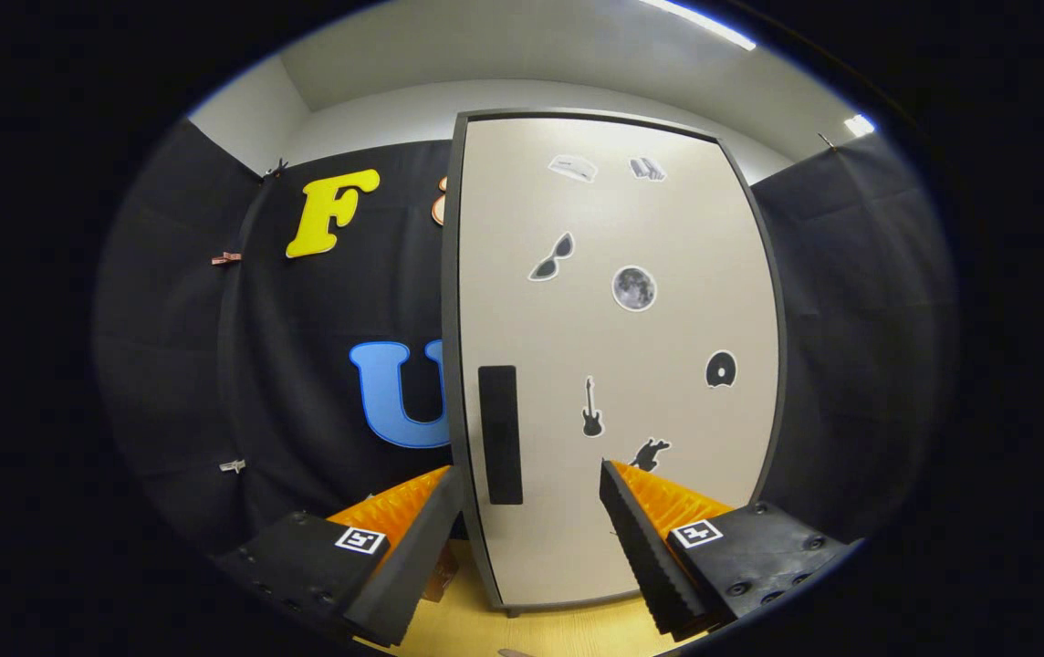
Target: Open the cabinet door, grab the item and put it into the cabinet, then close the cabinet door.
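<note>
Booth, shut cabinet door (stickered), gripper agape

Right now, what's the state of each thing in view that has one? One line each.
cabinet door: shut, flush in its dark frame, stickers on its face.
door handle: dark vertical strip near the door's left edge, untouched, just ahead between the fingers.
gripper: open, fingers spread wide, holding nothing.
item: a small brownish thing behind the left finger, mostly hidden; cannot tell what it is.

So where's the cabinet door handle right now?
The dark vertical handle sits low on the closed cabinet door, near its left edge, just ahead of the open gripper and nearer its left finger.
</note>
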`<control>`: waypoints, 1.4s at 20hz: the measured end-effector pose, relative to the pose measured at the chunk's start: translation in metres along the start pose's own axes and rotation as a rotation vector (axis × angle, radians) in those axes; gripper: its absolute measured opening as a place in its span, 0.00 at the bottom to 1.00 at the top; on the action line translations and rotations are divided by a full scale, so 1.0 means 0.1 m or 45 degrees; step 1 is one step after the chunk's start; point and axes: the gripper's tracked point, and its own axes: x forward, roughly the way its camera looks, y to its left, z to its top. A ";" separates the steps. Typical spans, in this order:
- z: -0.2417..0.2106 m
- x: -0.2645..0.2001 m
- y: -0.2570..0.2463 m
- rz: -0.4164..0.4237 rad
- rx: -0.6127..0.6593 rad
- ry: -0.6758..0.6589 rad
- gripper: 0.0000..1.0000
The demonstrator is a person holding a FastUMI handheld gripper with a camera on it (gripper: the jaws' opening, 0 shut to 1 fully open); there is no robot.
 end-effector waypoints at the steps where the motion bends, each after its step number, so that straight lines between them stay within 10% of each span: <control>1: -0.03 0.04 0.02 -0.004 -0.004 0.009 0.97; 19: -0.25 0.97 0.09 -0.063 0.004 0.075 0.96; 25: -0.24 1.00 0.16 -0.047 -0.043 0.059 0.38; 28: -0.28 0.97 0.15 -0.056 -0.041 0.083 0.29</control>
